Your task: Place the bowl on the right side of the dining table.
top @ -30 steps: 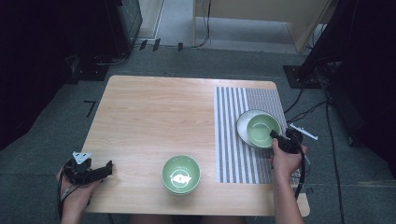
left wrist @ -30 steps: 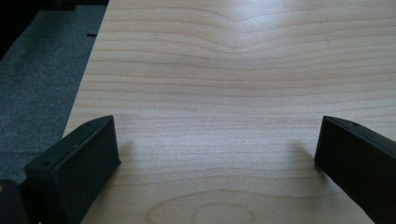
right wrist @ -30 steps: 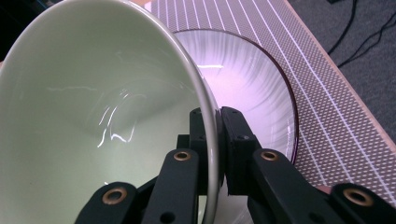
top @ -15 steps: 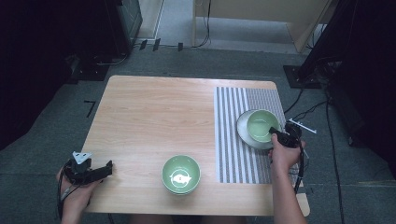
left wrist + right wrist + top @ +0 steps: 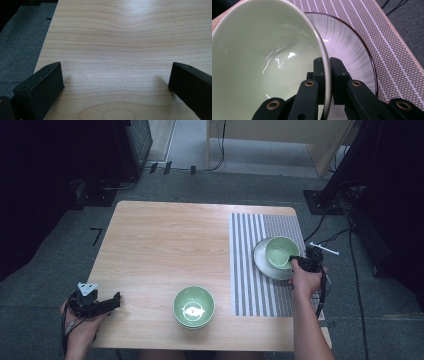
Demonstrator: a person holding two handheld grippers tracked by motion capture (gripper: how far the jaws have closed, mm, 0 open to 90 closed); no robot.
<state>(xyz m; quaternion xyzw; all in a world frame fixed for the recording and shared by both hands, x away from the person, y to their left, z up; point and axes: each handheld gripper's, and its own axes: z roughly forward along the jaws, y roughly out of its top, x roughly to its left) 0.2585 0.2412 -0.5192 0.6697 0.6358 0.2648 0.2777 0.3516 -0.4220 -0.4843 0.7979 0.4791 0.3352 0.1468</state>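
A pale green bowl (image 5: 281, 252) hangs over a white plate (image 5: 261, 262) on the striped placemat (image 5: 250, 285) at the table's right side. My right gripper (image 5: 296, 261) is shut on the bowl's near rim. In the right gripper view the jaws pinch the thin rim of the green bowl (image 5: 262, 57), one jaw inside and one outside, with the plate (image 5: 352, 50) beneath it. A second green bowl (image 5: 194, 307) with a white mark inside sits near the front edge. My left gripper (image 5: 107, 303) rests at the front left corner, open with bare wood between the jaws (image 5: 115, 82).
The wooden table (image 5: 165, 245) has bare room across its left and middle. Dark carpet surrounds the table. Cables (image 5: 325, 227) and dark stands lie on the floor to the right and at the back left.
The right gripper has moved the green bowl a little toward the table's right edge, over the plate. The left gripper has stayed still.
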